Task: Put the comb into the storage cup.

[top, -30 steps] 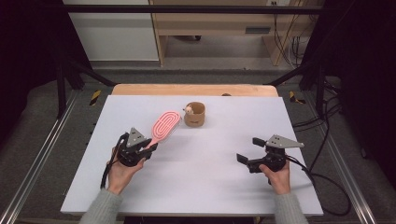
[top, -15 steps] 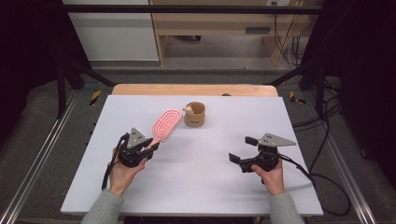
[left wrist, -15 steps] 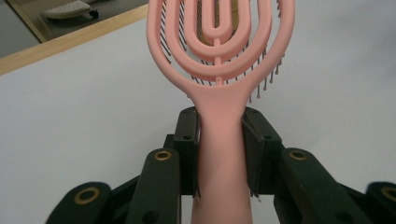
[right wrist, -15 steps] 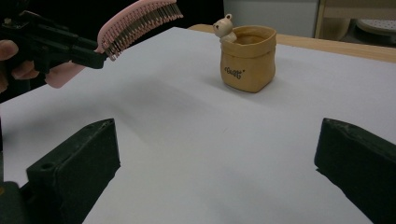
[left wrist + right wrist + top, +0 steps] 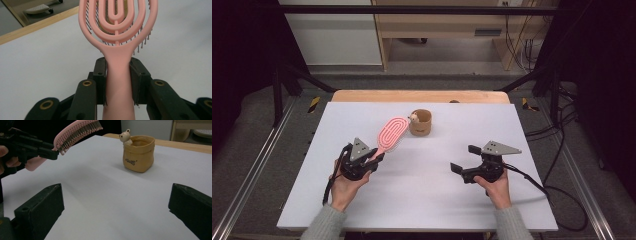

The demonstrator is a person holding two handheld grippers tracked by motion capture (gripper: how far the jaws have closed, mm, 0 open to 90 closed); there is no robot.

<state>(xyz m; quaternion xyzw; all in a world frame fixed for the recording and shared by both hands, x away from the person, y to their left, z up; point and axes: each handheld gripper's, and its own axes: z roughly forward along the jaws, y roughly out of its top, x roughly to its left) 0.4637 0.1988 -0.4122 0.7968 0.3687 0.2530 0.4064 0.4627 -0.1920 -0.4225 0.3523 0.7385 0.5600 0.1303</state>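
White surface (image 5: 422, 200) carries a tan cup (image 5: 420, 122); left gripper (image 5: 373, 159) jaws clamp the pink hairbrush (image 5: 391, 133) handle, right gripper (image 5: 464, 162) jaws gape wide, empty.

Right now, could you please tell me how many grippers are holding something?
1. The left gripper clamps the pink hairbrush by its handle; the right gripper is open over the white table.

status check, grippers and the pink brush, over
Left gripper shut on pink hairbrush handle, brush lifted off table. Right gripper open, empty. Tan bear cup upright just past brush head, path open.
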